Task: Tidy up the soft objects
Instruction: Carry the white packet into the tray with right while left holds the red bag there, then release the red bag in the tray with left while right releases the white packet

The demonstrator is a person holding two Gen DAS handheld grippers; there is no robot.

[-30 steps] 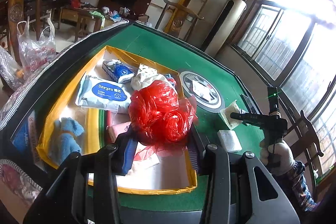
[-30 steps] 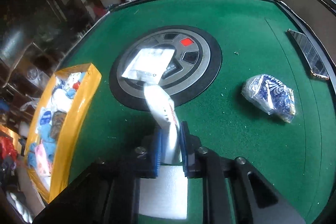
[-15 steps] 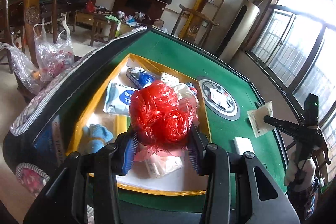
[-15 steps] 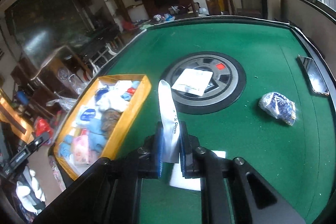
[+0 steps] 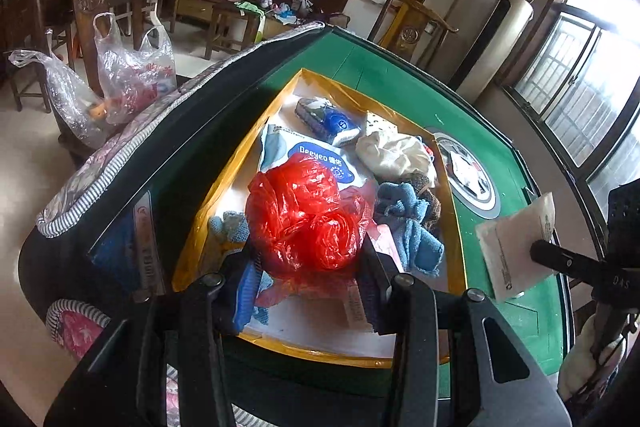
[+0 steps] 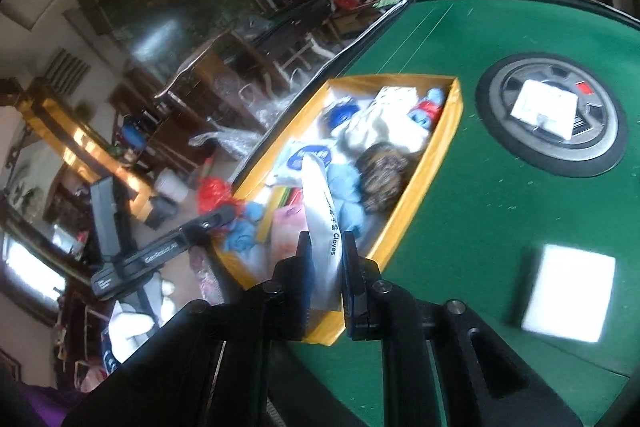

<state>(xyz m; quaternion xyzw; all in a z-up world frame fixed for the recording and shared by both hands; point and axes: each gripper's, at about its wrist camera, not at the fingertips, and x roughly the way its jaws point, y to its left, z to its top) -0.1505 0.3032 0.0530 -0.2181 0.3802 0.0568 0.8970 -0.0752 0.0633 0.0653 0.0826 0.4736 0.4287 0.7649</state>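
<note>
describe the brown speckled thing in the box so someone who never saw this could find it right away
On the green table stands a shallow yellow box full of soft things. Along the box wall nearest the round dark disc, about midway, lies a brown speckled bundle. It is the only dark, mottled thing there, between a white cloth and pale blue cloths.

Daylight floods in through the windows, blown out to white glare at the upper right. The right wrist view is motion-blurred, its white pad smeared. Both fisheye views bend and darken at the edges.
</note>
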